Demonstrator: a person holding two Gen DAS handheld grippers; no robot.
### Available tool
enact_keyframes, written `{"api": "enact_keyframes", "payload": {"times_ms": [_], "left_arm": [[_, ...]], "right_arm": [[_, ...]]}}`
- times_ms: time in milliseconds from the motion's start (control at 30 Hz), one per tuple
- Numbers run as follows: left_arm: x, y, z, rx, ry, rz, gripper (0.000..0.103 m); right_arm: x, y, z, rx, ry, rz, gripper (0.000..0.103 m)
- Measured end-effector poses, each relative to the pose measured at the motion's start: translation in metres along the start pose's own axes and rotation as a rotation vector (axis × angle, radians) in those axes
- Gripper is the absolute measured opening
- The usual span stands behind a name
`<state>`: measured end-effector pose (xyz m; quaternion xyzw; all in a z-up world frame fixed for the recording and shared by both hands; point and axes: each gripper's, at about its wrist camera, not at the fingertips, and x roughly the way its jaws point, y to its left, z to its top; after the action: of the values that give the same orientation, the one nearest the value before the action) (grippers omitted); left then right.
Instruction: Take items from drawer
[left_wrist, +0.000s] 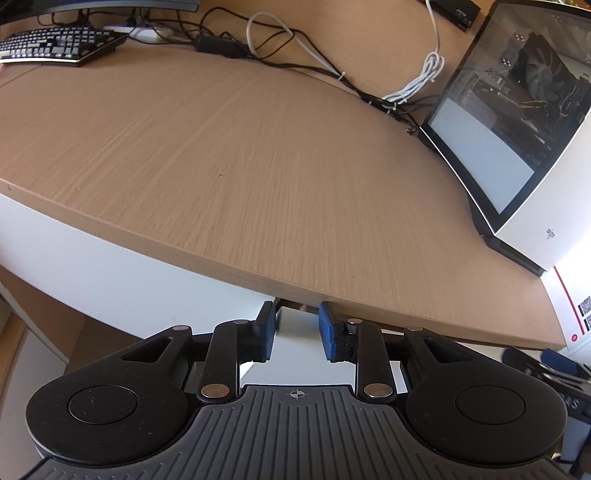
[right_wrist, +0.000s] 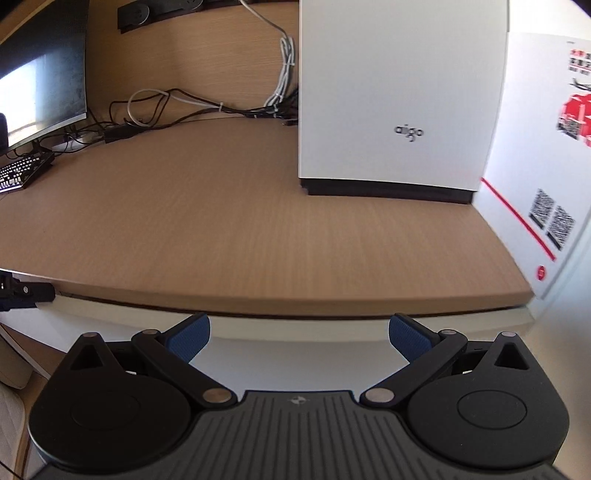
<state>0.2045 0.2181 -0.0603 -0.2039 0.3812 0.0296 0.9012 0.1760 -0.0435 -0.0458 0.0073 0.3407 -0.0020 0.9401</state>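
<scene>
A white drawer front (right_wrist: 295, 354) runs under the wooden desk top (right_wrist: 258, 236); its inside and any items are hidden. My right gripper (right_wrist: 299, 334) stands wide open just in front of this white panel, below the desk edge, holding nothing. My left gripper (left_wrist: 297, 330) is up against the same white front (left_wrist: 295, 325) right under the desk edge (left_wrist: 258, 275). Its blue pads (left_wrist: 330, 332) stand a narrow gap apart, and I see nothing clamped between them. The left gripper also shows as a dark shape (right_wrist: 22, 291) at the left edge of the right wrist view.
A white computer case (right_wrist: 399, 92) with a glass side (left_wrist: 509, 110) stands on the desk at the right. Beside it is a white box with red print and QR codes (right_wrist: 543, 184). Cables (left_wrist: 295, 62), a keyboard (left_wrist: 59, 46) and a monitor (right_wrist: 40, 85) lie at the back.
</scene>
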Motion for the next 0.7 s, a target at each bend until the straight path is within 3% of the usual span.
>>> {"api": "enact_keyframes", "payload": {"times_ms": [233,700], "left_arm": [[-0.001,-0.003,-0.002,0.011,-0.007,0.012,0.03],[-0.005,-0.004,-0.007,0.031,-0.014,0.01,0.031]], "right_arm": [[0.024,0.008,0.003,0.019,0.037,-0.016,0.103],[0.026,0.009,0.004,0.001,0.067,-0.02,0.103]]}}
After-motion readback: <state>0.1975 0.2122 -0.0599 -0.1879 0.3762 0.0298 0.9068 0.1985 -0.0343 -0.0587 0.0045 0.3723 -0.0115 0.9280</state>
